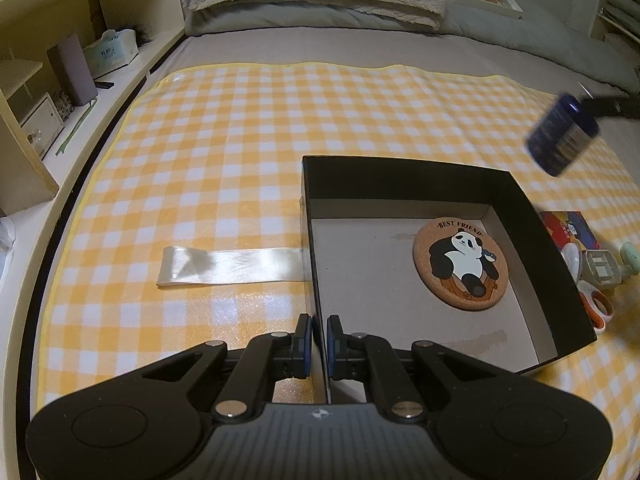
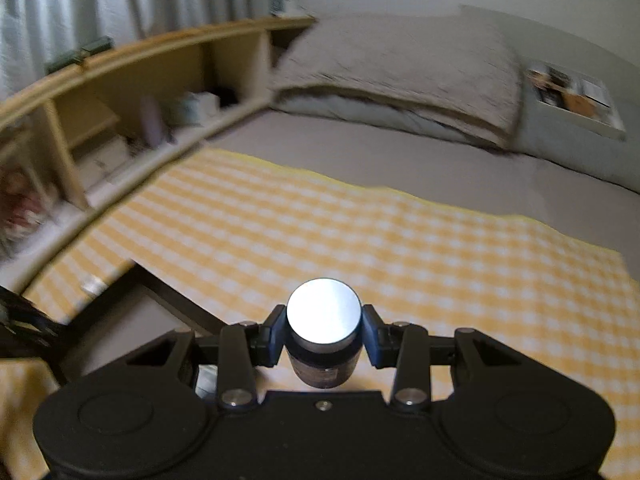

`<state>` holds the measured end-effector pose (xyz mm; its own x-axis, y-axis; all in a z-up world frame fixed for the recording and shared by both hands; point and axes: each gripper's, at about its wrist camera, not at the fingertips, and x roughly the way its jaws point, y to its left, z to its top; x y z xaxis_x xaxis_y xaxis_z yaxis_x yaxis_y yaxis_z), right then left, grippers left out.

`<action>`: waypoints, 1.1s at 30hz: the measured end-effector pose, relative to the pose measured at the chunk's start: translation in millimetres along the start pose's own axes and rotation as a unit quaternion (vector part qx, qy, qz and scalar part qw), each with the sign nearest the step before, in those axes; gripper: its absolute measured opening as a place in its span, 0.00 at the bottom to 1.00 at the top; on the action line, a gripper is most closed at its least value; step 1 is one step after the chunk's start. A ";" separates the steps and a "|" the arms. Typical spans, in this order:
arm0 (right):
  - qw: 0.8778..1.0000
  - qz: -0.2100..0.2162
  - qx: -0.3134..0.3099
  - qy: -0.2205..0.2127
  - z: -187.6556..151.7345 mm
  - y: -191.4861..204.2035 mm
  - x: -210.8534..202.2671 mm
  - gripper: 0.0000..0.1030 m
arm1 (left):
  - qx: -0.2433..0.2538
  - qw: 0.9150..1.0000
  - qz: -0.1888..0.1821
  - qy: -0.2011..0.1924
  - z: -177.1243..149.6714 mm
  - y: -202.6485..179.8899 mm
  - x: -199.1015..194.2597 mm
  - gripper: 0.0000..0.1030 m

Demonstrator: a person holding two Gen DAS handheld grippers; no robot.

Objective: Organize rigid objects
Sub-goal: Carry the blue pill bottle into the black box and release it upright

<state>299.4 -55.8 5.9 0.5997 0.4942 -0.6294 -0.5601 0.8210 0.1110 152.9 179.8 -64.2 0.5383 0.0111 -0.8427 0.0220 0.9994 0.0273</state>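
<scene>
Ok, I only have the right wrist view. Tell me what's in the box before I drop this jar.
Observer: The box holds one round panda coaster, lying flat toward its right side.
Operator: Now tell me what the left gripper is doing.
Observer: The left gripper is shut on the box's near left wall, one finger on each side.
Operator: Give me the jar's position from that camera.
Observer: The jar, held in the right gripper, hangs blurred beyond the box's far right corner, not over the opening.
</scene>
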 end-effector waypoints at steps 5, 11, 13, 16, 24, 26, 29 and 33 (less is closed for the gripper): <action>0.998 0.057 -0.005 -0.008 18.4 48.2 16.7 0.39 | 0.002 1.000 -0.003 -0.002 -1.7 1.0 -0.9 0.08; 0.995 0.073 -0.062 -0.011 20.6 107.4 51.2 0.39 | 0.023 1.000 0.000 -0.006 -3.3 -3.8 -2.7 0.09; 0.994 0.087 -0.061 -0.017 25.0 118.8 57.2 0.39 | 0.023 1.000 0.000 -0.006 -2.9 -3.7 -2.5 0.09; 0.993 0.104 -0.056 -0.024 30.0 132.6 62.6 0.39 | 0.018 1.000 -0.006 -0.005 -3.3 -2.3 -2.7 0.09; 0.986 0.144 -0.087 0.014 25.8 158.6 67.8 0.39 | 0.017 1.000 -0.011 -0.006 -4.1 -0.2 -2.9 0.10; 0.985 0.145 -0.090 0.026 20.2 162.4 76.6 0.39 | 0.017 1.000 -0.011 -0.006 -4.1 -0.1 -2.9 0.10; 0.985 0.144 -0.082 0.039 12.7 162.5 90.9 0.39 | 0.016 1.000 -0.011 -0.006 -3.8 -0.1 -2.4 0.10; 0.987 0.143 -0.066 0.032 10.0 164.3 106.7 0.39 | 0.014 1.000 -0.009 -0.005 -3.2 -1.1 -1.4 0.10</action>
<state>277.0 134.6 -35.4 0.3722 0.6774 -0.6345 -0.7733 0.6044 0.1916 149.4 178.8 -64.8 0.5461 -0.0079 -0.8377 0.0563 0.9980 0.0273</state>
